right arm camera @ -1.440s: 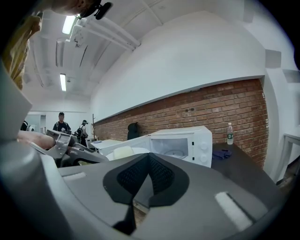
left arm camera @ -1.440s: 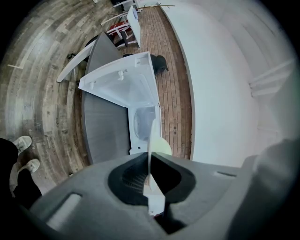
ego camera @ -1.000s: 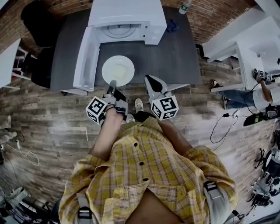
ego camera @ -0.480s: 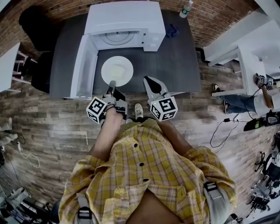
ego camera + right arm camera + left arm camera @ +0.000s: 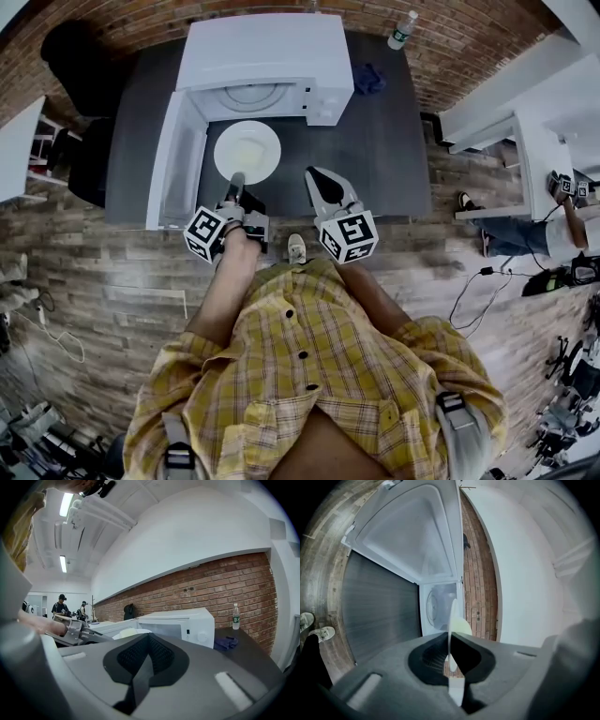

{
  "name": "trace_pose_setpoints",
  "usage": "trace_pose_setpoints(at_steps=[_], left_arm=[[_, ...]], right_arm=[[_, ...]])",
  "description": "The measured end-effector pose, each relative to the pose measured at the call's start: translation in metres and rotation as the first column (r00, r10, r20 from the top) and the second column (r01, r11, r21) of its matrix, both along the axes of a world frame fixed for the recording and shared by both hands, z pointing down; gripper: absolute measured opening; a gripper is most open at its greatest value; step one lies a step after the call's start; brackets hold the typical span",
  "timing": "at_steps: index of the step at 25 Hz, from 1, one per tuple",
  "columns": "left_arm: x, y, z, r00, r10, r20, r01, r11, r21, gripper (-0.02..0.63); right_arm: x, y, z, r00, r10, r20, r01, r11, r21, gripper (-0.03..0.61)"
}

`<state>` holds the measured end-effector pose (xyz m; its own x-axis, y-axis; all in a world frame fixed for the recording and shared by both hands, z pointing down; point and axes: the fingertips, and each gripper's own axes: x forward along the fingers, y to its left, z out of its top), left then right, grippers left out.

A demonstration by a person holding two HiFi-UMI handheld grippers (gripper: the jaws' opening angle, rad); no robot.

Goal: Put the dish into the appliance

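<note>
A white round dish hangs level over the dark table, in front of the white microwave. Its door stands open to the left, and the turntable shows inside. My left gripper is shut on the dish's near rim. In the left gripper view the dish shows edge-on, pinched by that gripper. My right gripper hovers beside the dish on the right, shut and empty. Its own view shows the right gripper with jaws pressed together, and the microwave ahead.
A water bottle and a blue cloth lie on the table right of the microwave. A black chair stands at the left and white desks at the right. Two people stand far off.
Both grippers have moved forward toward the microwave, the left carrying the dish. The dish now sits nearer the open cavity. Neither gripper's jaws changed.
</note>
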<state>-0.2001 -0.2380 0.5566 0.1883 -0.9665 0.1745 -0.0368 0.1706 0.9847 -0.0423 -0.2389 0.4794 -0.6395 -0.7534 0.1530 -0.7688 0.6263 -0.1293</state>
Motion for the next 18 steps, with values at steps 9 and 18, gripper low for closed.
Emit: trace_pose_setpoints(at_steps=[9,18], left_arm=[[0.001,-0.039,0.016,1.000,-0.019,0.003,0.019,1.000,-0.019,0.008],[0.000,-0.077,0.036,0.998,-0.065,-0.002,0.064,0.998,-0.023,0.008]], right_arm=[[-0.004,-0.025,0.008,1.000,-0.020,0.012,0.020,1.000,-0.010,0.003],[-0.010,-0.045,0.012,0.999,-0.046,0.008,0.046,0.999,-0.011,0.003]])
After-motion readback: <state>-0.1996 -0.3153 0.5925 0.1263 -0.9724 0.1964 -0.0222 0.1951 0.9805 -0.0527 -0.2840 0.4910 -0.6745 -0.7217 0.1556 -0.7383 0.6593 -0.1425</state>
